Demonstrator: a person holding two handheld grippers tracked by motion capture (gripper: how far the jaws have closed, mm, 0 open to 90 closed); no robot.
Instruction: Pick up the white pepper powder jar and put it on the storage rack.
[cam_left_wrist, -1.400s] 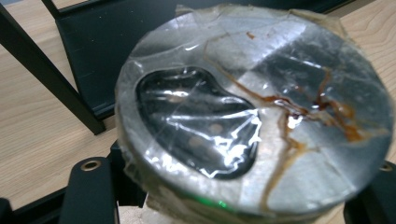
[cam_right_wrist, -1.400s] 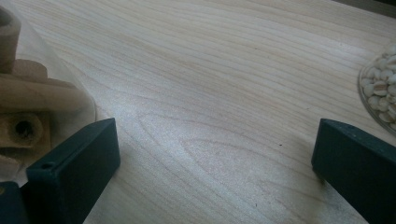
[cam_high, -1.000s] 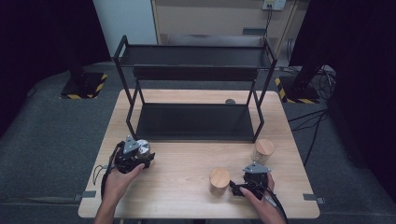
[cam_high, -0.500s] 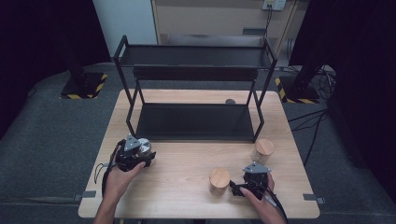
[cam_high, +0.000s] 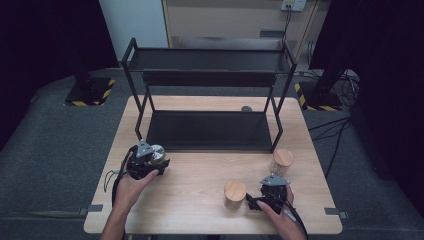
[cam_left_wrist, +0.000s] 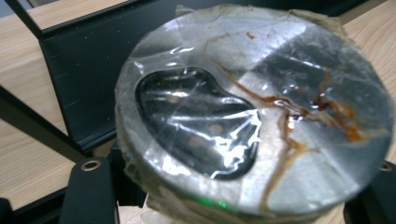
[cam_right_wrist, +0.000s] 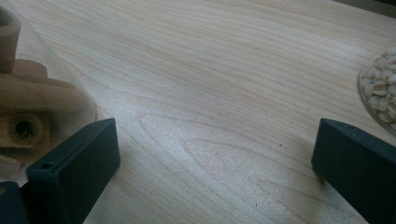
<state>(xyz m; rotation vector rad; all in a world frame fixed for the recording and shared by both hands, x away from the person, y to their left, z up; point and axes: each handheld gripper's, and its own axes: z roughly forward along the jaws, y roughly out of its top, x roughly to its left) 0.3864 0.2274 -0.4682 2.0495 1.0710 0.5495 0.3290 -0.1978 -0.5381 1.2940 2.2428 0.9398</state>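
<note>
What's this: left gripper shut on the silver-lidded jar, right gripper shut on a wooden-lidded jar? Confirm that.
Not quite. The left gripper is shut on the silver-lidded jar, but the right gripper is open: in the right gripper view its jaws stand wide apart over bare table, with a wooden-lidded jar beside it, not gripped.

The table (cam_high: 200, 185) is pale, smooth, matt wood; the rack (cam_high: 207, 65) matt black metal; the lid (cam_left_wrist: 261, 102) dull metal under glossy crinkled film.

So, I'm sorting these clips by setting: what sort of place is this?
Probably a lab or studio recording bay, not a home: a bare wooden table on grey carpet, dark curtains around it, and hazard-striped stand bases.
</note>
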